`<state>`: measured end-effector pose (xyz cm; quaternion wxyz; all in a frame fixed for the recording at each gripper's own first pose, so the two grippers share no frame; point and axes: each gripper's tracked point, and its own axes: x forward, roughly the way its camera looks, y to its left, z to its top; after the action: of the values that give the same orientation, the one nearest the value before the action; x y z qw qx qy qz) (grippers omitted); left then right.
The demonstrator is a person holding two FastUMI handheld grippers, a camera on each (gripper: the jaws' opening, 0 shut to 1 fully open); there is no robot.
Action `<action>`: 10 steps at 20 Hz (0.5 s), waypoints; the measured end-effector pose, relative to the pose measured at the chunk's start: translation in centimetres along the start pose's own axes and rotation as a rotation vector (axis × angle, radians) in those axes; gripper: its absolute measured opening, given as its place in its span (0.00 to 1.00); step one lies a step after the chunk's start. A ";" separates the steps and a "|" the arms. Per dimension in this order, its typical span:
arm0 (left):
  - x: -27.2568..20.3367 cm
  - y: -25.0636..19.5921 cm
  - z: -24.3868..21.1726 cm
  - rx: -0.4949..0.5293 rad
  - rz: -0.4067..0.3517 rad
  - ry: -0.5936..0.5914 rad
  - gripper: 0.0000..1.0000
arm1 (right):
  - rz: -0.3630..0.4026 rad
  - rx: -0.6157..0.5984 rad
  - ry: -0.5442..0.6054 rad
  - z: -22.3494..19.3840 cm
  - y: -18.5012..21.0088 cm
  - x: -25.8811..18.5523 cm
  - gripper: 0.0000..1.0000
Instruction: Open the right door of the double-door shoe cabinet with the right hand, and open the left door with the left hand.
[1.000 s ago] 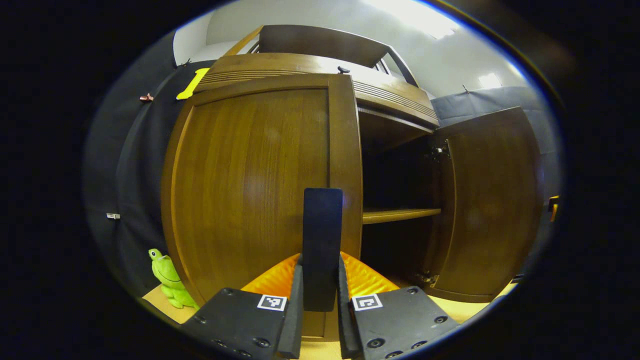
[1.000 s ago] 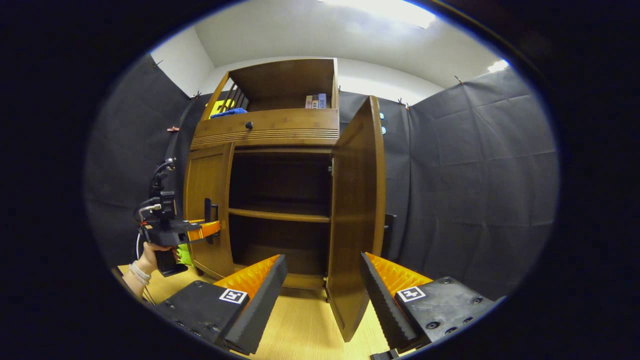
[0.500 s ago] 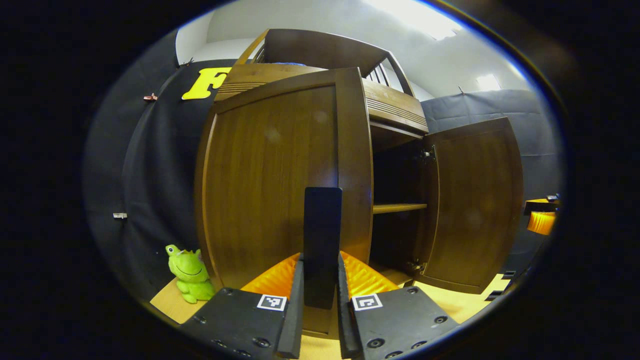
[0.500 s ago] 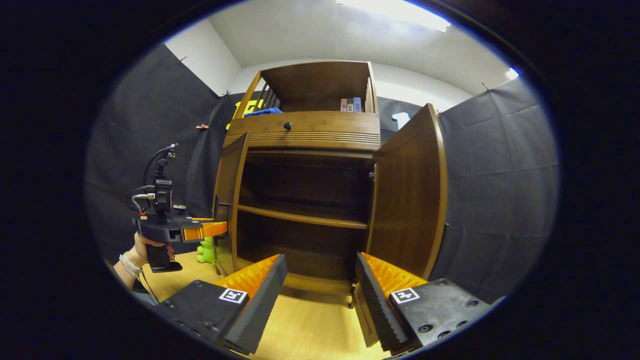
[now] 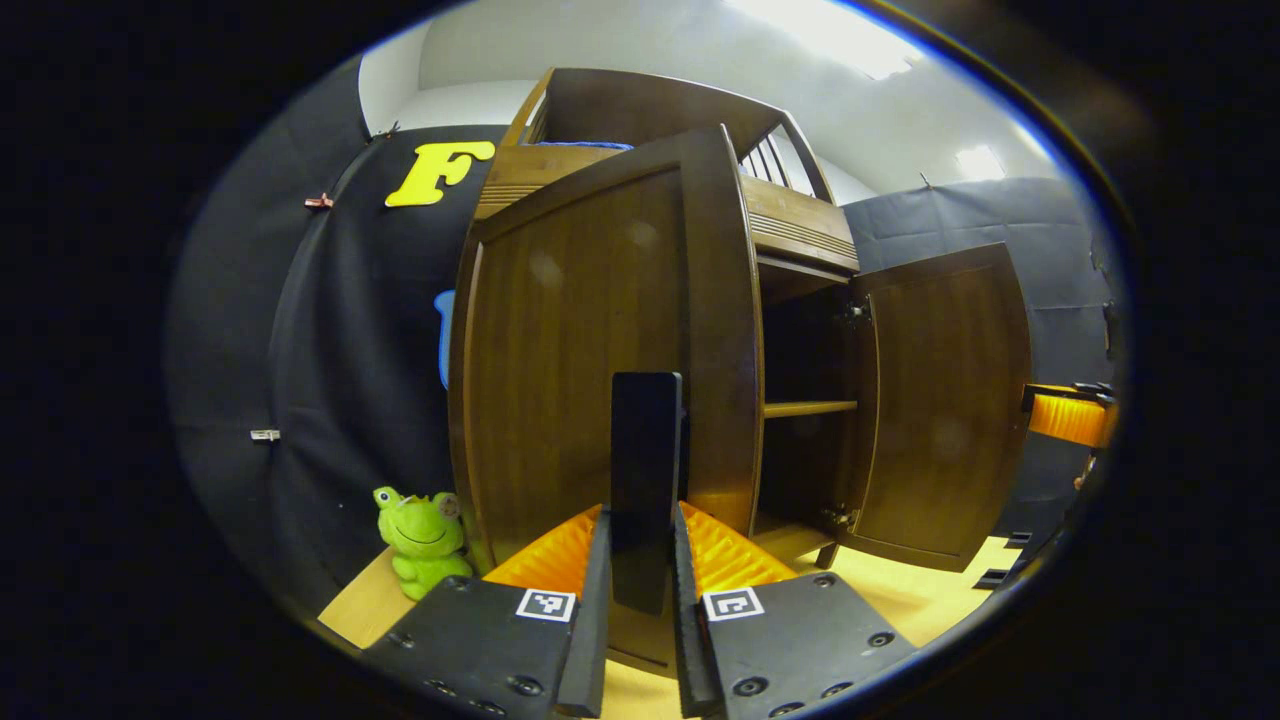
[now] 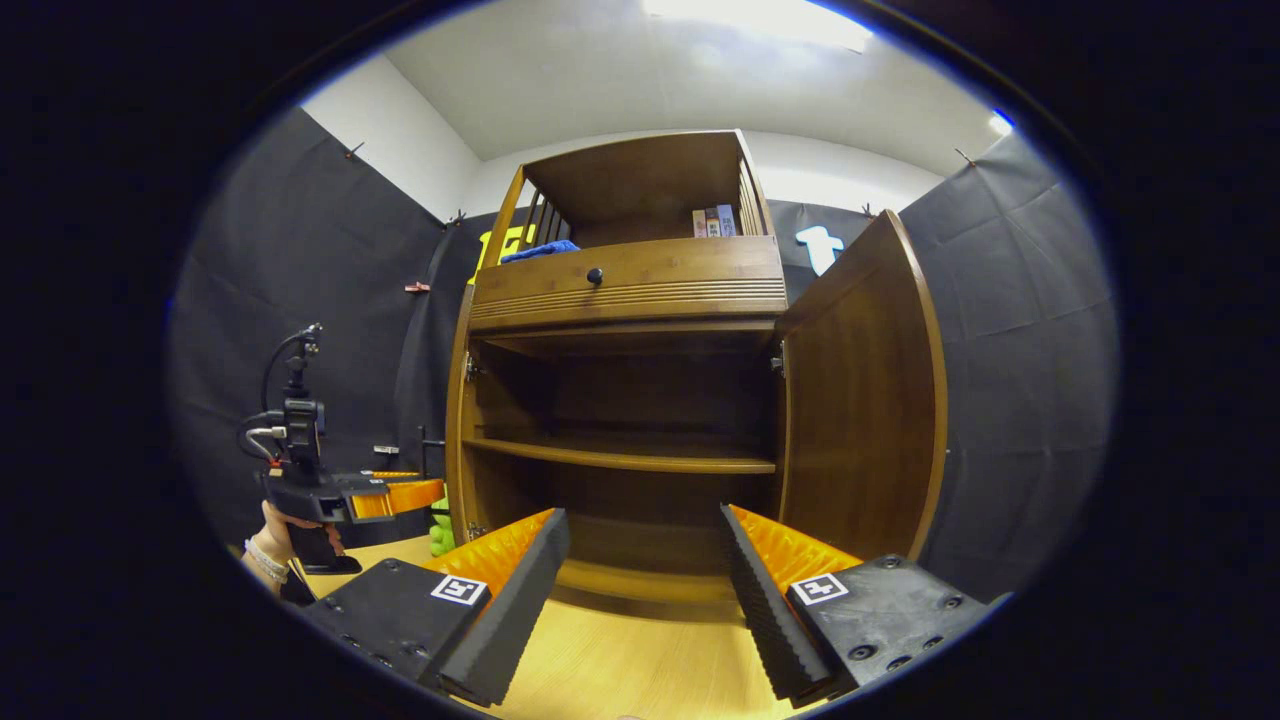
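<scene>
The brown wooden shoe cabinet (image 6: 620, 400) stands with both doors swung out. In the left gripper view, my left gripper (image 5: 640, 565) is shut on the black vertical handle (image 5: 646, 450) of the left door (image 5: 580, 350), which is well open. The right door (image 5: 945, 400) hangs wide open beyond it. In the right gripper view, my right gripper (image 6: 640, 590) is open and holds nothing, facing the dark shelves (image 6: 620, 458). The right door (image 6: 860, 400) stands to its right, apart from the fingers. The left gripper (image 6: 430, 488), held by a hand (image 6: 265, 540), is at the edge-on left door (image 6: 458, 420).
A green frog plush (image 5: 420, 535) sits on the wooden floor (image 6: 620, 670) left of the cabinet. Above the doors is a drawer with a black knob (image 6: 595, 275), and an upper shelf holds a blue cloth (image 6: 540, 250) and books (image 6: 710, 222). Black cloth walls surround the booth.
The left door has swung further open with my left gripper on its handle. My right gripper has drawn away from the right door and now faces the cabinet's inside.
</scene>
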<state>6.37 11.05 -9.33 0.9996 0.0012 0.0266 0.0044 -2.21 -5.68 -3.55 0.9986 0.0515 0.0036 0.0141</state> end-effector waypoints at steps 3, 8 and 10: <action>-1.2 1.0 -0.1 0.004 0.024 0.005 0.31 | 0.016 -0.002 -0.010 0.0 0.9 0.2 0.95; -2.7 2.6 -0.1 0.029 0.080 0.012 0.27 | 0.045 0.012 -0.011 -0.3 2.0 0.5 0.95; -3.6 3.3 0.2 0.020 0.096 0.013 0.27 | 0.051 0.023 -0.014 -0.2 2.2 0.5 0.95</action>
<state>2.73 14.28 -8.97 0.9980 0.0124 0.0333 0.0521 -1.81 -3.51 -3.48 0.9972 0.0631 -0.0043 0.0390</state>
